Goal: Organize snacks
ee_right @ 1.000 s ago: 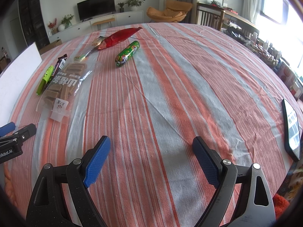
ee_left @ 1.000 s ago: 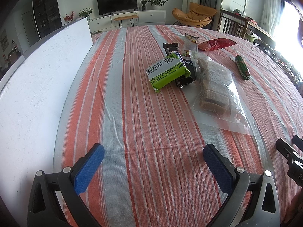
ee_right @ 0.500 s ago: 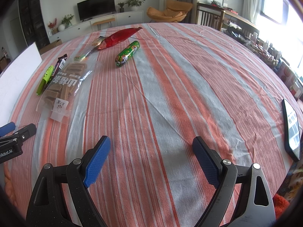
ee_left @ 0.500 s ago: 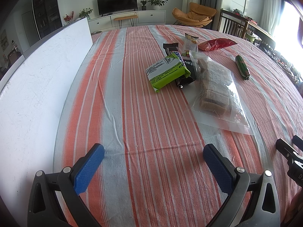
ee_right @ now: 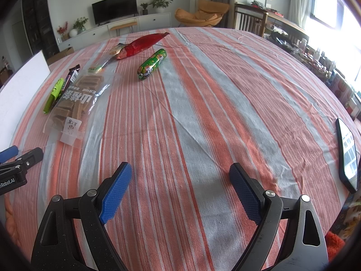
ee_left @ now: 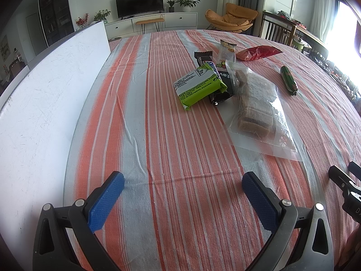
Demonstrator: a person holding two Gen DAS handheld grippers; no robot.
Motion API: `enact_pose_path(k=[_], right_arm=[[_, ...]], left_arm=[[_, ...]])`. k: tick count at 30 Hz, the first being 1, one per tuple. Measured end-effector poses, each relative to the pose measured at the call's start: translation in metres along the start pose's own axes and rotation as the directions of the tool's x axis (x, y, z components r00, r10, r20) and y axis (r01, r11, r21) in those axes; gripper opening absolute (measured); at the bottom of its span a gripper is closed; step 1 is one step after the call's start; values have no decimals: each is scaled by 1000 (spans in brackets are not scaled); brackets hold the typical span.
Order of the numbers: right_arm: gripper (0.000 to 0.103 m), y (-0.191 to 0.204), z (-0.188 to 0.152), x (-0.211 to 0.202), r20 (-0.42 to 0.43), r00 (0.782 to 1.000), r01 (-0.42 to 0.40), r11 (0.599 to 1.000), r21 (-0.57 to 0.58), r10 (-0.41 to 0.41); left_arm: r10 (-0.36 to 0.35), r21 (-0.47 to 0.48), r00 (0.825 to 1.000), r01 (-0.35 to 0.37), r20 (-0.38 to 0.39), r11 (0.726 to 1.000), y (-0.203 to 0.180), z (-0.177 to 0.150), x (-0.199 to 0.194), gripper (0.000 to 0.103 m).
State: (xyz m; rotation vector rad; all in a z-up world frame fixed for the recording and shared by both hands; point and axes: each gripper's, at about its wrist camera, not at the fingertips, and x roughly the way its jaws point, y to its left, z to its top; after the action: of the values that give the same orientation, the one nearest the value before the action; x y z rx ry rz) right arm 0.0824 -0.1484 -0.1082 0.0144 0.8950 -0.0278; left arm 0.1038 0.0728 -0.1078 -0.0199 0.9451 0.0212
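Several snacks lie on the striped tablecloth: a green packet, a dark chocolate bar, a clear bag of brown cakes, a pale wafer packet, a red packet and a green sausage. My left gripper is open and empty, low over the cloth, well short of the snacks. My right gripper is open and empty, right of the bag.
A white board stands along the table's left side. A phone lies near the table's right edge. The striped cloth covers the table. Chairs and a TV unit stand beyond.
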Motion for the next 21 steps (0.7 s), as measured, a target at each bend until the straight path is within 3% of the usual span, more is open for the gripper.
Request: enact_pose_path(k=[17, 21], right_arm=[[91, 0, 0, 0, 1, 1000, 0, 1000, 1, 0], [91, 0, 0, 0, 1, 1000, 0, 1000, 0, 0]], left_arm=[[-4, 1, 1000, 4, -1, 1000, 0, 0, 0, 103], [-67, -43, 997, 65, -27, 997, 7, 7, -5, 103]])
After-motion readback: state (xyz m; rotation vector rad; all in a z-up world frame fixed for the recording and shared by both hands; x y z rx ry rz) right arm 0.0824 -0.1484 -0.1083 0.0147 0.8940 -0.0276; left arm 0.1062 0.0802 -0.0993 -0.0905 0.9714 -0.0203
